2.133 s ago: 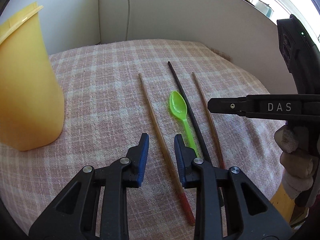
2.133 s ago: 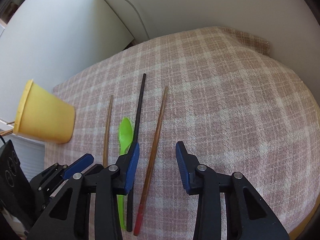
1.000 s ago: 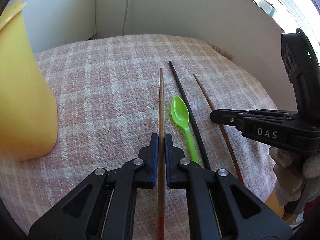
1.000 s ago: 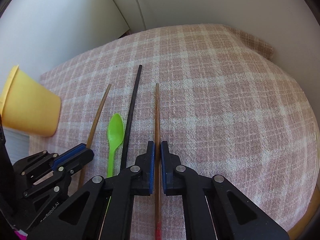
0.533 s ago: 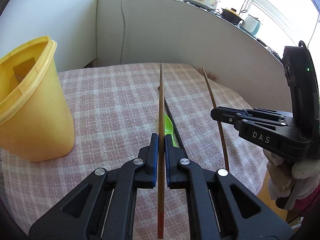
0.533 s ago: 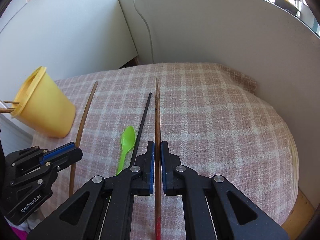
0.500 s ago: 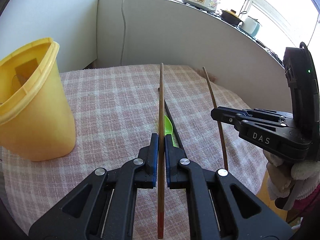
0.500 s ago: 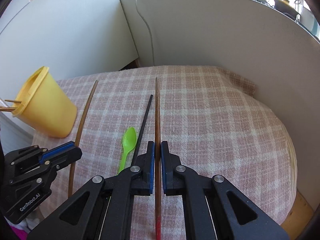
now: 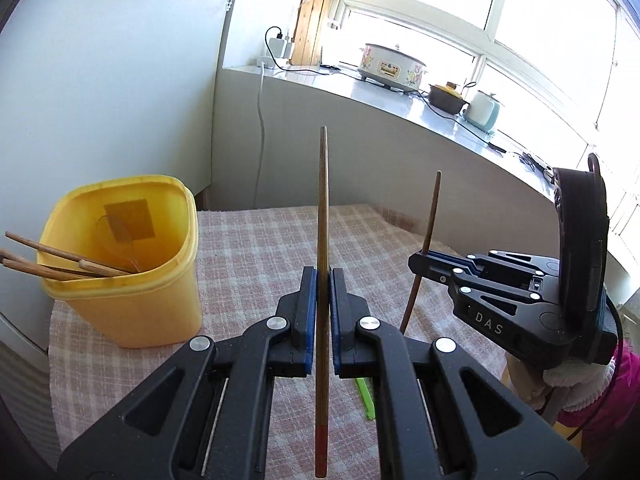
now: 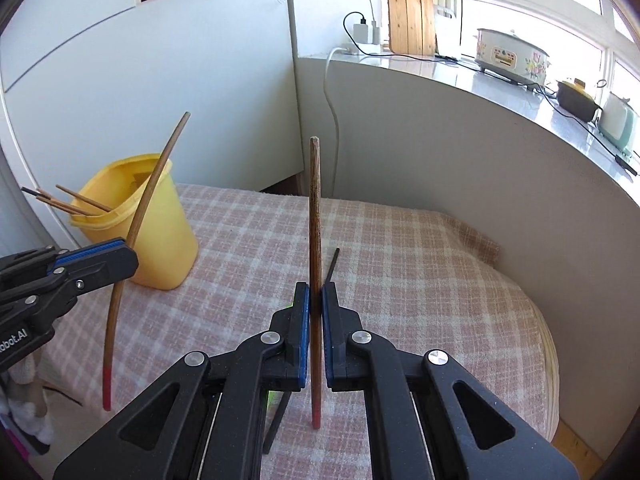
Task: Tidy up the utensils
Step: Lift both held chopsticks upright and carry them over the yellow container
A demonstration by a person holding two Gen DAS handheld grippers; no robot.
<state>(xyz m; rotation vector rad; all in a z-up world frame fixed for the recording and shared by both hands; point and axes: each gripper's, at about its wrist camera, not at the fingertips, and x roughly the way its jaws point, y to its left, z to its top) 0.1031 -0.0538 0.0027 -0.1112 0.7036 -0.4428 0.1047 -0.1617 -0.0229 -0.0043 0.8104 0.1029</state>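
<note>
My left gripper (image 9: pixel 323 276) is shut on a brown wooden chopstick (image 9: pixel 323 200) with a red end, lifted clear of the cloth. My right gripper (image 10: pixel 315 292) is shut on a darker red-tipped chopstick (image 10: pixel 315 208), also raised. Each wrist view shows the other gripper holding its stick off to the side. The yellow cup (image 9: pixel 132 304) stands at the left of the table with several chopsticks leaning in it. A black chopstick (image 10: pixel 332 264) and the green spoon (image 9: pixel 366 394) lie on the cloth beneath the grippers, mostly hidden by them.
The table wears a pink checked cloth (image 10: pixel 420 280). White panels close it in at the back and right. Behind them a sill (image 9: pixel 400 96) carries cooking pots and cables. A gloved hand (image 9: pixel 576 376) holds the right gripper.
Both grippers closed on a brown chopstick each, then rose and tipped up. The cup's inside and the window sill have come into view.
</note>
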